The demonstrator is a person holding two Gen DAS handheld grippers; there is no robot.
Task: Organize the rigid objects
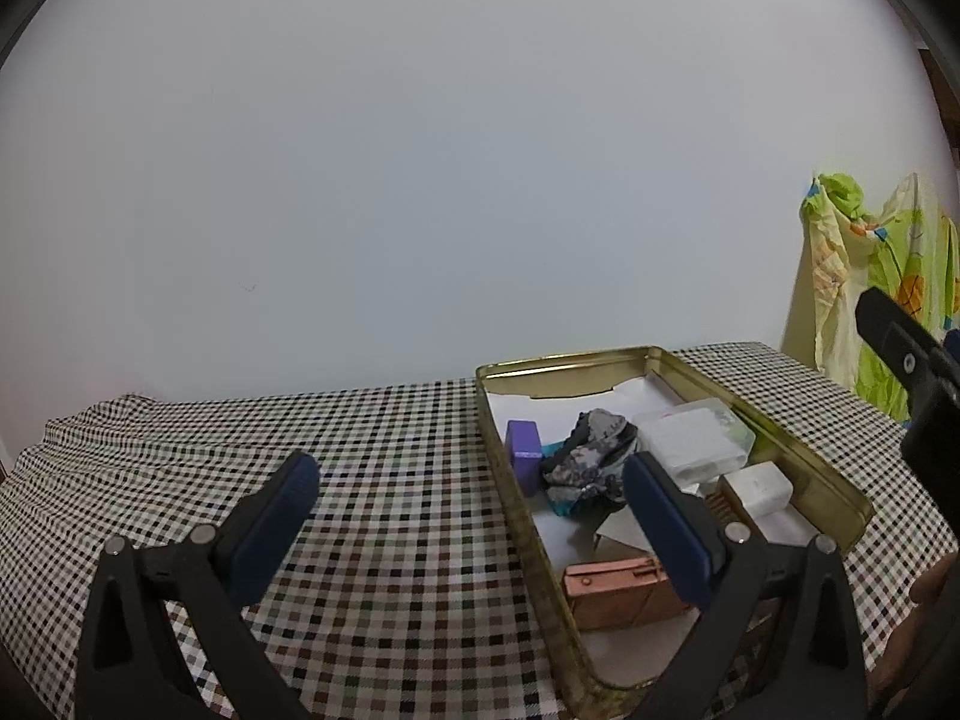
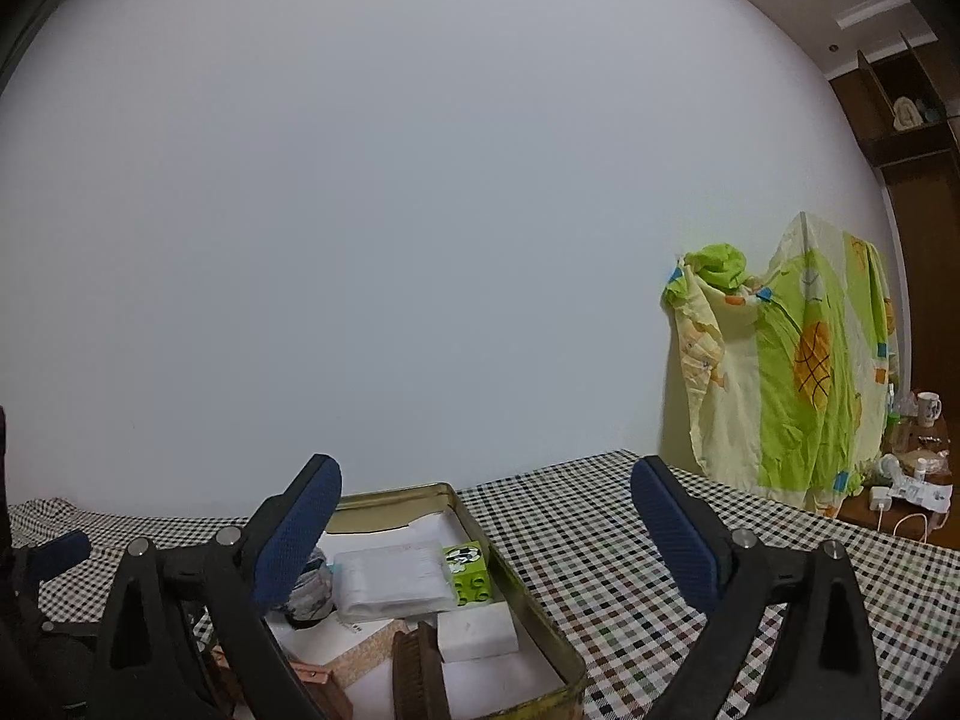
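Both my grippers hang above the worktop [image 1: 390,480], which is covered in a small-check cloth. My left gripper [image 1: 471,519] has its jaws spread wide and holds nothing; its right finger sits over the gold tin [image 1: 774,420], its left finger over bare cloth. My right gripper [image 2: 486,525] is likewise spread wide and empty, left finger over the tin's near left part, right finger over cloth.

The tin lies open on the right half of the worktop, paper lining its floor. Inside:
- purple block [image 1: 523,453] upright against the left wall
- crumpled grey patterned cloth [image 1: 591,450] just right of it
- clear plastic case [image 1: 690,438] toward the right wall
- white block [image 1: 757,489] near of the case
- green toy brick [image 2: 471,573] against the right wall
- copper-coloured case [image 1: 618,591] at the near end
- brown brush [image 2: 417,669], partly cut off at the frame edge

A green and yellow sheet [image 2: 786,372] hangs off right, beyond the worktop.
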